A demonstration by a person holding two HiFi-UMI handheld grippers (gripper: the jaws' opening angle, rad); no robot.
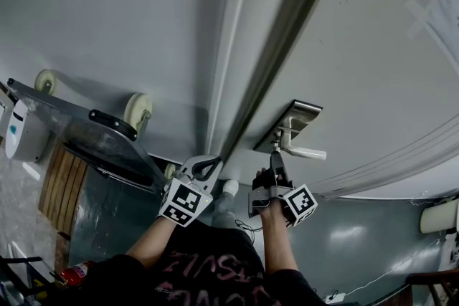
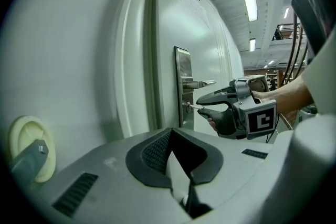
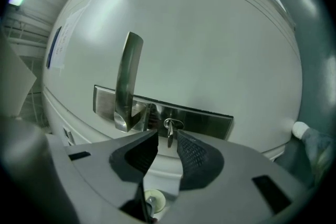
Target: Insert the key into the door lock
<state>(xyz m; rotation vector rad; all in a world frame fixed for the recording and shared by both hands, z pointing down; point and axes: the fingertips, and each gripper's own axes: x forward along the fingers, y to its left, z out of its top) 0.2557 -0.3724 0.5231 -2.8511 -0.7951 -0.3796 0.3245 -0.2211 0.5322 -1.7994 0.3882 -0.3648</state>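
A steel lock plate (image 1: 305, 111) with a lever handle (image 1: 305, 152) sits on the white door. A small silver key (image 3: 168, 136) sticks out of the keyhole just past the handle (image 3: 127, 76). My right gripper (image 3: 167, 135) is open, its pads standing either side of the key with a thin gap on each side. From the left gripper view the key (image 2: 192, 107) bridges the plate (image 2: 184, 65) and the right gripper's tips (image 2: 201, 105). My left gripper (image 2: 171, 131) is shut and empty, and in the head view it (image 1: 215, 163) hangs left of the right gripper (image 1: 276, 156), off the door.
The door frame (image 1: 237, 46) runs up beside the plate. A metal cart with pale wheels (image 1: 136, 110) and a black handle (image 1: 112, 124) stands at the left wall. A taped paper sheet (image 1: 445, 3) hangs on the door. A white door stop (image 3: 300, 129) shows low on the right.
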